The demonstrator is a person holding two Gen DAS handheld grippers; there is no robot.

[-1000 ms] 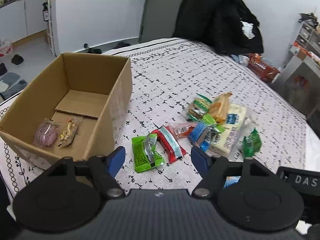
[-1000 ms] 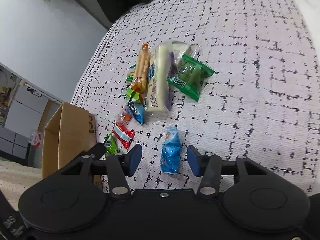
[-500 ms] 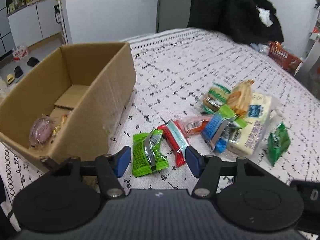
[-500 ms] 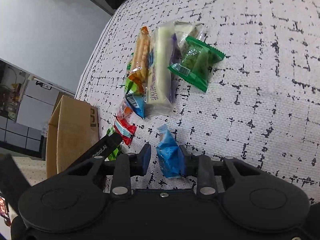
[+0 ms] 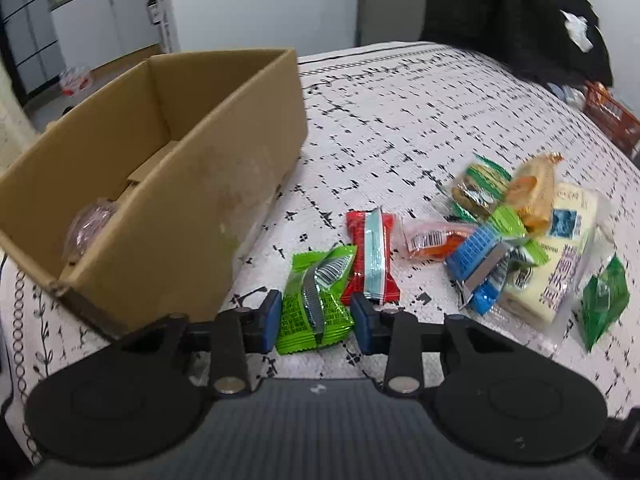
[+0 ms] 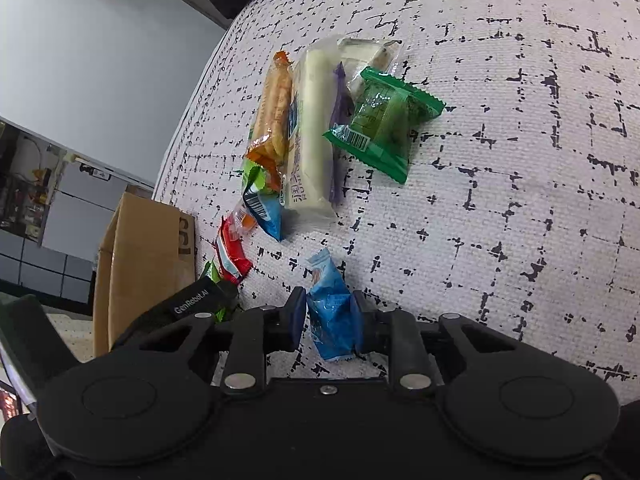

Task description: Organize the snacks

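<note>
On the white patterned cloth (image 5: 400, 120), a light green snack packet (image 5: 316, 300) lies flat between the blue pads (image 5: 272, 320) of my left gripper (image 5: 316, 320). The jaws are closing and the pads meet its two side edges. A red packet (image 5: 372, 256) lies just beyond it. My right gripper (image 6: 328, 316) is closing too, its pads squeezing a small blue packet (image 6: 326, 280). The open cardboard box (image 5: 192, 200) stands to the left, with a pink wrapped snack (image 5: 88, 224) inside. Most of the box floor is hidden by its near wall.
A heap of snacks lies to the right: a blue packet (image 5: 480, 264), a long cream packet (image 5: 560, 256), an orange one (image 5: 536, 188) and a dark green packet (image 6: 384, 124). A black coat (image 5: 520, 12) hangs behind the table. The cloth's edge drops off at the left.
Both grippers came down onto the cloth and narrowed. The left jaws closed in around the light green packet. The right jaws closed on the small blue packet, which now stands pinched.
</note>
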